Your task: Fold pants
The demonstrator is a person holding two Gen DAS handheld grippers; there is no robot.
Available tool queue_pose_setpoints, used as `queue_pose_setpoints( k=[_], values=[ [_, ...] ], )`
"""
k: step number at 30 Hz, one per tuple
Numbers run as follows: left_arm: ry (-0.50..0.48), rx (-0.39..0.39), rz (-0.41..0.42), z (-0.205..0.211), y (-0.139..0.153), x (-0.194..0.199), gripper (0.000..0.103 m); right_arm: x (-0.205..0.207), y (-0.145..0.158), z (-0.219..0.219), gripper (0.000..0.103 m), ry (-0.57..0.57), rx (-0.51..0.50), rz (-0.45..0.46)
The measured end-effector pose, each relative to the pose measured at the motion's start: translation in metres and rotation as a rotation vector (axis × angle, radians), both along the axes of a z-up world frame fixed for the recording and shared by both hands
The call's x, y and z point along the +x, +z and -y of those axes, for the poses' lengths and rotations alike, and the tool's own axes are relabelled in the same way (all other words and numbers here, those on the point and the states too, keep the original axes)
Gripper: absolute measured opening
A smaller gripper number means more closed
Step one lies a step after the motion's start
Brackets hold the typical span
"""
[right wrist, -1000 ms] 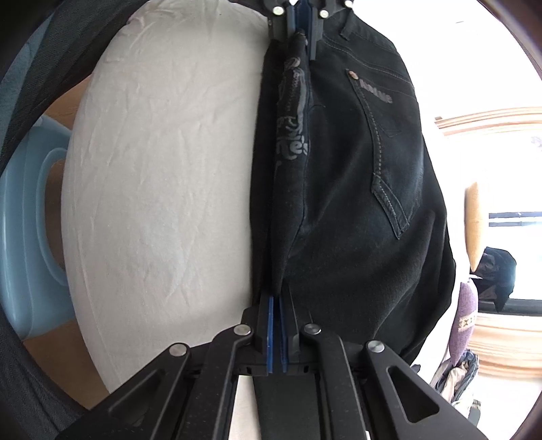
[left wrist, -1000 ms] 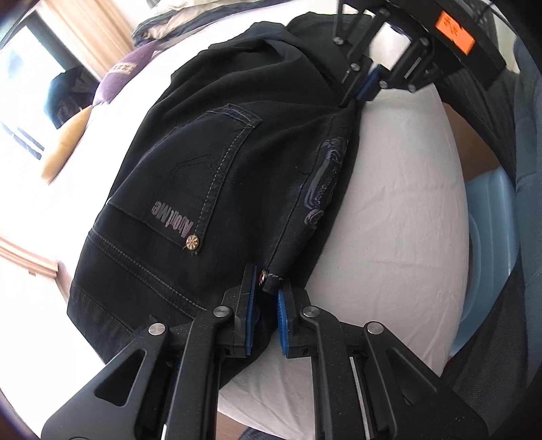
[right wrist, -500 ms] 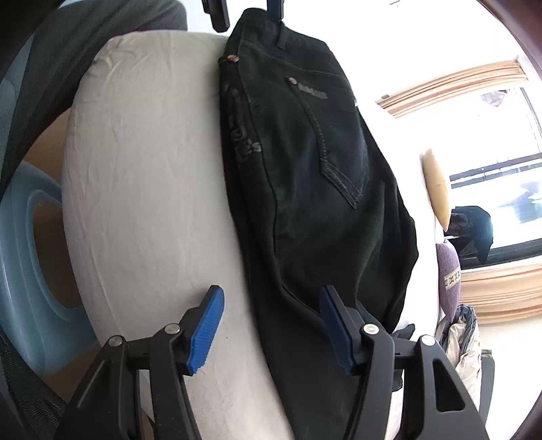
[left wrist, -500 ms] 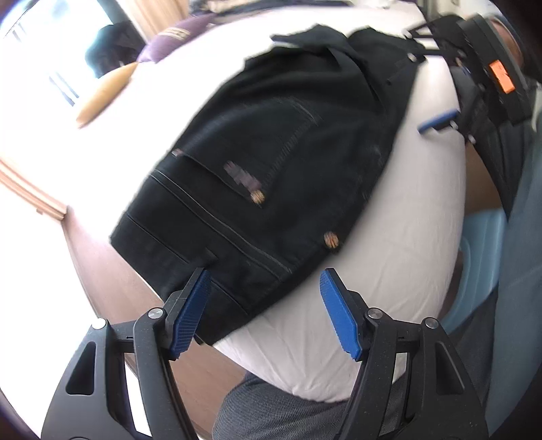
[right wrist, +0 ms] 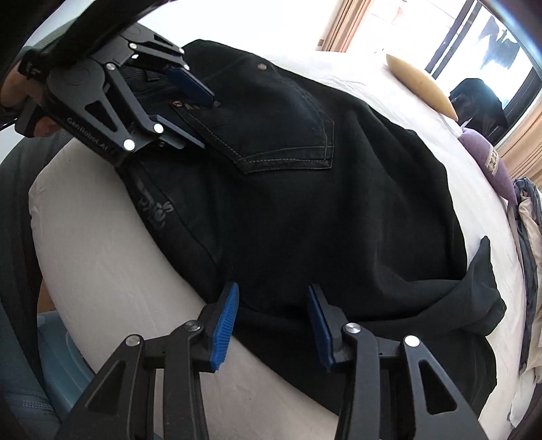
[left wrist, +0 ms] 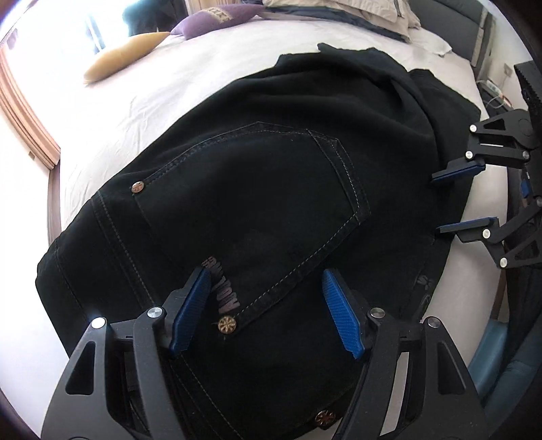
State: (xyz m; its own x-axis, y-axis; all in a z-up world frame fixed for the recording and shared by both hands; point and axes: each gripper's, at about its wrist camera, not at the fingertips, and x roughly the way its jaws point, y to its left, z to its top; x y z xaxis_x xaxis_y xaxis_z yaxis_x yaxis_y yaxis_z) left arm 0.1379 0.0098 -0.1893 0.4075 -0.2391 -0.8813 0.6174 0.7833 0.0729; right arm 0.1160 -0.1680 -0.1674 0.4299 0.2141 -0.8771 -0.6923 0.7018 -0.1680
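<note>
A white bed point(left wrist: 176, 88) is seen in a bright room, with a window behind it. One pair of black pants point(left wrist: 271, 189) is laid on the bed near its edge, folded lengthwise so one leg seems to be stacked on the other. One back pocket point(left wrist: 257, 196) is shown on top.

Two grippers are seen. The left gripper point(left wrist: 267, 311) is held over the waist end, above the pocket. Its jaws are spread wide and nothing is held in them. The right gripper point(right wrist: 271, 325) is held at the near edge of the pants, farther down the legs. Its jaws are spread wide too, and nothing is gripped.

The pants seem to be left flat so the fold is kept. The grippers are likely placed for a new hold, so the legs can be folded across.

One yellow pillow point(left wrist: 125, 56) and one purple pillow point(left wrist: 216, 22) are seen far back.
</note>
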Motion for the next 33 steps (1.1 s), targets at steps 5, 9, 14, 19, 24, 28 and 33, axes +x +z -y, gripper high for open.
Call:
queue_pose_setpoints(
  k=[5, 9, 14, 19, 24, 28, 33],
  values=[
    [0.049, -0.068, 0.02, 0.001, 0.037, 0.003, 0.068, 0.0, 0.029, 0.01, 0.042, -0.034, 0.119, 0.004],
    [0.009, -0.14, 0.066, 0.047, 0.06, 0.016, 0.068, 0.01, 0.006, 0.011, 0.057, -0.087, 0.112, -0.081],
    [0.001, -0.087, -0.009, 0.108, 0.029, 0.044, 0.067, 0.003, 0.015, 0.049, 0.055, -0.171, 0.205, -0.16],
    [0.03, -0.156, -0.004, 0.129, 0.029, 0.063, 0.066, 0.055, 0.067, 0.146, 0.055, -0.449, 0.356, -0.085],
    [0.115, -0.168, -0.081, 0.127, -0.001, 0.098, 0.066, 0.163, 0.077, 0.215, 0.057, -0.716, 0.376, -0.054],
    [0.11, -0.149, -0.053, 0.127, -0.009, 0.092, 0.066, 0.24, 0.052, 0.23, 0.057, -0.832, 0.353, -0.112],
    [0.105, -0.165, -0.038, 0.119, -0.018, 0.085, 0.066, 0.304, 0.001, 0.23, 0.057, -0.933, 0.222, -0.181]
  ],
)
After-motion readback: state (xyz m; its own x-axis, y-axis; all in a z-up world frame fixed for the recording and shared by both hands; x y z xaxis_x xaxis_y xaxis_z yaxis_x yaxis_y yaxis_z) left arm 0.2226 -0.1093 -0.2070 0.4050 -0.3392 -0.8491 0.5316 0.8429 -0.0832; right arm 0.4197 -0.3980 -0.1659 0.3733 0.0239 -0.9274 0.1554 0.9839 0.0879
